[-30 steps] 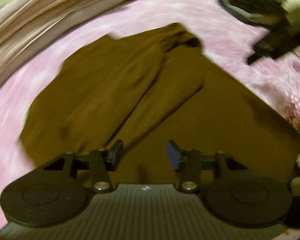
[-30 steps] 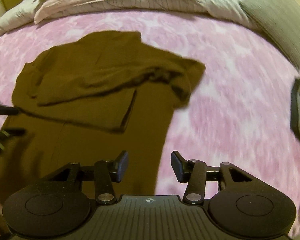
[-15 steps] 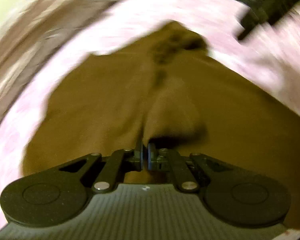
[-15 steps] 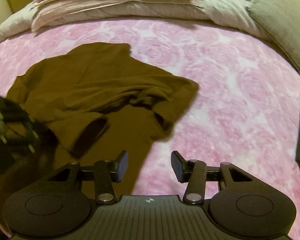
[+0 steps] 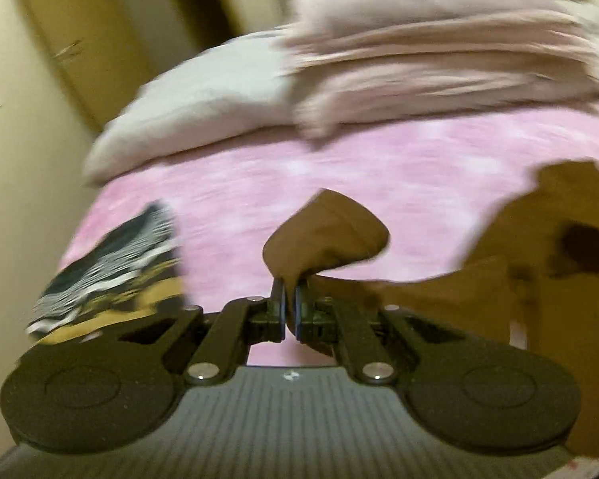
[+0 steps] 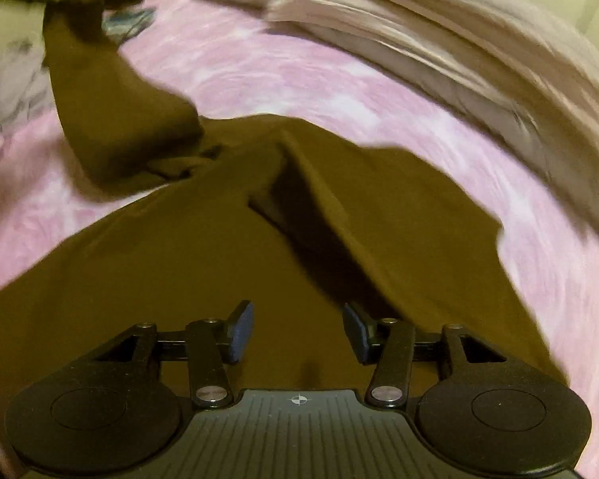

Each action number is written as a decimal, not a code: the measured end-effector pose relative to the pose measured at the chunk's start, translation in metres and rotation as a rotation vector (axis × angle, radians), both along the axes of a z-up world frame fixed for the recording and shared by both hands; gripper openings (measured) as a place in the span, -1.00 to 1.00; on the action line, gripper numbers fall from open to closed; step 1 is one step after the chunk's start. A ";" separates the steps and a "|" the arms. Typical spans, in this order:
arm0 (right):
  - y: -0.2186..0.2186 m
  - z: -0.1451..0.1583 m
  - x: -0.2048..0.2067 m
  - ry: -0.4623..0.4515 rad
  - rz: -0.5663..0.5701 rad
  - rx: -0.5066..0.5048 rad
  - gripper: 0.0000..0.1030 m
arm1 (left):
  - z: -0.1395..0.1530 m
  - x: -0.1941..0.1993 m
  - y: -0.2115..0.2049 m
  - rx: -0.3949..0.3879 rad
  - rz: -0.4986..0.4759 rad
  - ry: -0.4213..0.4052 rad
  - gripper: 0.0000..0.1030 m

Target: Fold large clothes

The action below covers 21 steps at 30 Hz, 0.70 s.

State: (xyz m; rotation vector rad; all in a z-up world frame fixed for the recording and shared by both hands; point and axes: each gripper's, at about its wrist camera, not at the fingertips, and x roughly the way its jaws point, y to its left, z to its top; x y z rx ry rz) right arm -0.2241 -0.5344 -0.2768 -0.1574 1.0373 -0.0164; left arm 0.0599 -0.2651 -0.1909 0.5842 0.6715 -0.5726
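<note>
A large brown shirt point(image 6: 203, 255) lies spread on a pink flowered bed cover point(image 6: 299, 76). My left gripper point(image 5: 289, 307) is shut on a sleeve end point(image 5: 327, 235) of the brown shirt point(image 5: 539, 263) and holds it lifted above the cover. In the right wrist view that raised sleeve point(image 6: 104, 99) hangs at the upper left, stretched up from the shirt's body. My right gripper point(image 6: 298, 331) hovers open over the shirt's body, with nothing between its fingers. A dark fold crease point(image 6: 319, 215) runs across the shirt ahead of it.
Stacked pale pink bedding point(image 5: 439, 52) and a grey pillow point(image 5: 195, 107) sit at the head of the bed. A black-and-white striped cloth point(image 5: 112, 263) lies at the bed's left edge. A wall and door point(image 5: 60, 60) stand beyond.
My left gripper went from open to shut on the sleeve, then lifted it and swung it out to the left. My right gripper moved in over the shirt's body, still open.
</note>
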 end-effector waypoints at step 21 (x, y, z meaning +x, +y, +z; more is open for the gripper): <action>-0.038 -0.066 0.118 0.083 -0.017 -0.314 0.06 | -0.050 0.013 0.039 0.013 -0.003 0.120 -0.68</action>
